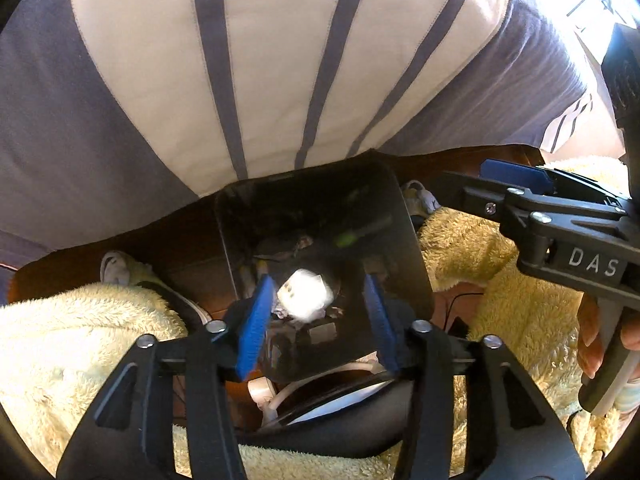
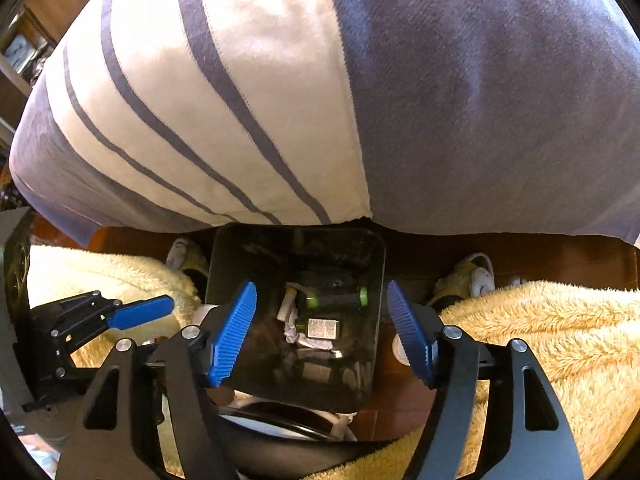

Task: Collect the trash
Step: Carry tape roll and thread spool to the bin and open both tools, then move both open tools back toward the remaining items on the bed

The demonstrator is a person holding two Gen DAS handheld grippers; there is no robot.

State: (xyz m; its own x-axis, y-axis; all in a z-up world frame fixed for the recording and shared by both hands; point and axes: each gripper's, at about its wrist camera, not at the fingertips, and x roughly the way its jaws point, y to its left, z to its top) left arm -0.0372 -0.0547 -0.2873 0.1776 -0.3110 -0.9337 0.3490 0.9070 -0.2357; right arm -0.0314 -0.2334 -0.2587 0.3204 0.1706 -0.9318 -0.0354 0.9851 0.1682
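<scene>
Left wrist view: left gripper over the black bin, fingers apart, nothing clamped. A blurred white crumpled paper sits between the blue pads, close beside the left pad and clear of the right one; whether it touches the pad cannot be told. It lies within the bin opening. This paper shows only in this view.

Right wrist view: right gripper also above the bin, fingers wide apart, empty. Between them, on the bin floor: white scraps, a small grey packet, a dark item with green ends. These are sharp only here; the left view shows them dim.

Each view catches the other gripper at its edge: right gripper at upper right, left gripper at left.

Beside the bin: cream fleece blanket, both sides. Beyond: brown floor, then striped bedding.
</scene>
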